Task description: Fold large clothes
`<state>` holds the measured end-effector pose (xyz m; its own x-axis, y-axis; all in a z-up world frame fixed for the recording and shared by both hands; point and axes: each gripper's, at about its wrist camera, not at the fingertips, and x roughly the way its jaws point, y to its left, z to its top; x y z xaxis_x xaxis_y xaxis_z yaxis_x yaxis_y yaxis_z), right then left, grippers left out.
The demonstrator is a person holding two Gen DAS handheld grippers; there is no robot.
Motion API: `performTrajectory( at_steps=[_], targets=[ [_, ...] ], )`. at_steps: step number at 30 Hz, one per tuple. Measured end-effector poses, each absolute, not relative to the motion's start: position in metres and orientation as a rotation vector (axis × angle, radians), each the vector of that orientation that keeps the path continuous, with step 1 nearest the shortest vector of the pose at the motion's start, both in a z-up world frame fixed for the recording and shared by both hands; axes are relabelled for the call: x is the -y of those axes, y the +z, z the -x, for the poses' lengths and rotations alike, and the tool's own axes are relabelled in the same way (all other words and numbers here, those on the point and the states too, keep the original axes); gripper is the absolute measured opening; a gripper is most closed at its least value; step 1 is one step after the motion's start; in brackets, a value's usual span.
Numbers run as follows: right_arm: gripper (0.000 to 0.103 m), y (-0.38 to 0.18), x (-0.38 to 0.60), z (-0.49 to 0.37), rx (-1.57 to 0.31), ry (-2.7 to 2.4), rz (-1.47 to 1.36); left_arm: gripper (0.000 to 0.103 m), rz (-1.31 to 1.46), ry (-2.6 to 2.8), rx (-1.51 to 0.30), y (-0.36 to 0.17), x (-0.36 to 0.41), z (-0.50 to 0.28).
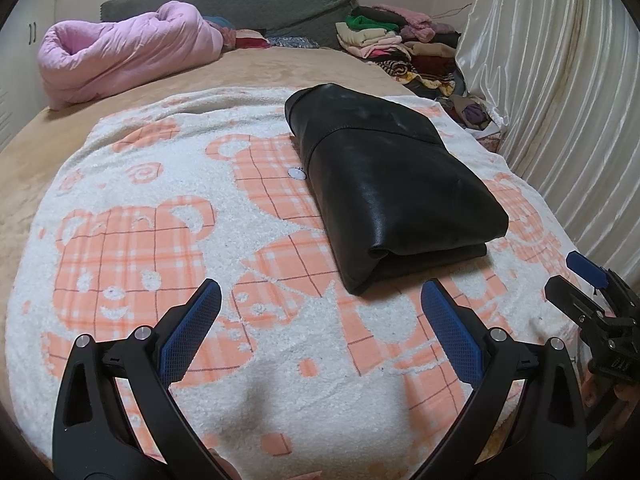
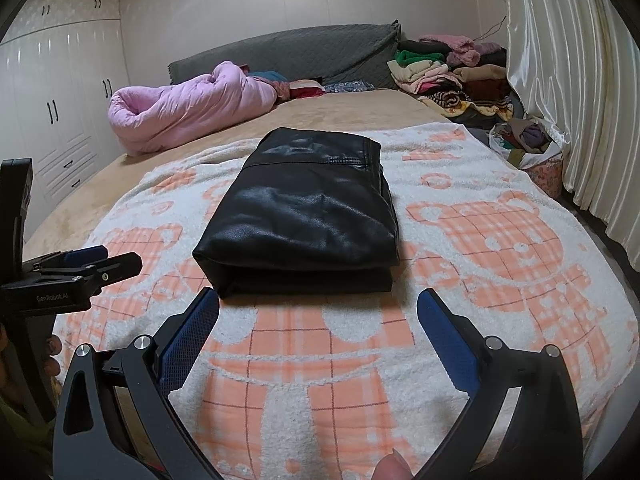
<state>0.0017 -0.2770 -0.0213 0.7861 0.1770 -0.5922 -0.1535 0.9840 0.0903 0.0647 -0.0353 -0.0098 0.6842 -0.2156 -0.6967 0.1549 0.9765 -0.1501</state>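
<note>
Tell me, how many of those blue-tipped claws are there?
2. The left gripper hangs open near the folded black jacket; the right gripper hangs open beside it.

Both fisheye views look forward low over the bed (image 1: 36,140) toward the grey headboard (image 1: 228,4). The left wrist view sits to the left, so the folded black leather garment (image 1: 384,184) lies right of centre, with the right gripper (image 1: 576,280) at its right edge. The right wrist view faces the garment (image 2: 304,216) almost head-on and near, with the left gripper (image 2: 96,260) at its left edge. Both share the bear-patterned blanket (image 2: 480,240), the pink quilt (image 2: 184,108) and the curtain (image 2: 560,80).
</note>
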Motion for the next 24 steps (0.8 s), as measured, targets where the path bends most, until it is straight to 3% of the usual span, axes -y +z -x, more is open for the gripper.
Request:
performTrajectory(
  at_steps=[24],
  targets=[
    [0.099, -0.0217, 0.2783, 0.0012, -0.636, 0.144, -0.023, 0.094, 0.094, -0.189, -0.801, -0.0119, 0.0286, -0.0643]
  ],
)
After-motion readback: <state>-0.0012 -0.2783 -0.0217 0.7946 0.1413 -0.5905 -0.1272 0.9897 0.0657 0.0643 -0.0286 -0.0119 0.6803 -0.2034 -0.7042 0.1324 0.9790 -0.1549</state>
